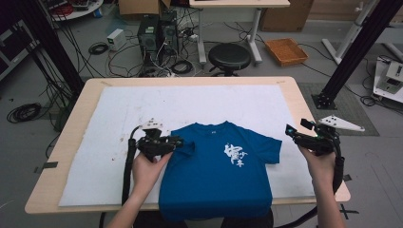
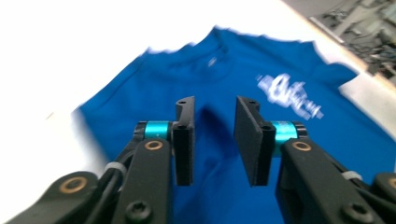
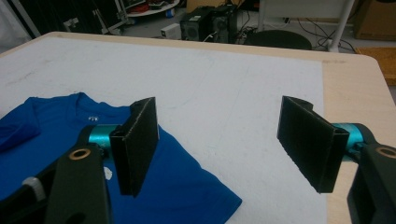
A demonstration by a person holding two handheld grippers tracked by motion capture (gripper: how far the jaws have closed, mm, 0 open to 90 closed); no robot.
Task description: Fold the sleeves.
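I am folding the blue T-shirt lying at lower centre on the table, left tongs parted and empty over its folded sleeve, right tongs gaping wide, idle, beside the right sleeve, which I judge needs gripping squarely next.

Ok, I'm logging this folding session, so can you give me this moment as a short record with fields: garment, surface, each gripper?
garment: blue T-shirt, front up, white print on the chest, hem hanging over the near table edge
surface: white mat on a wooden table
left sleeve: folded in over the shirt body
left gripper: at the folded sleeve, jaws apart, nothing pinched between them
right gripper: beside the shirt's other sleeve, jaws wide open, empty
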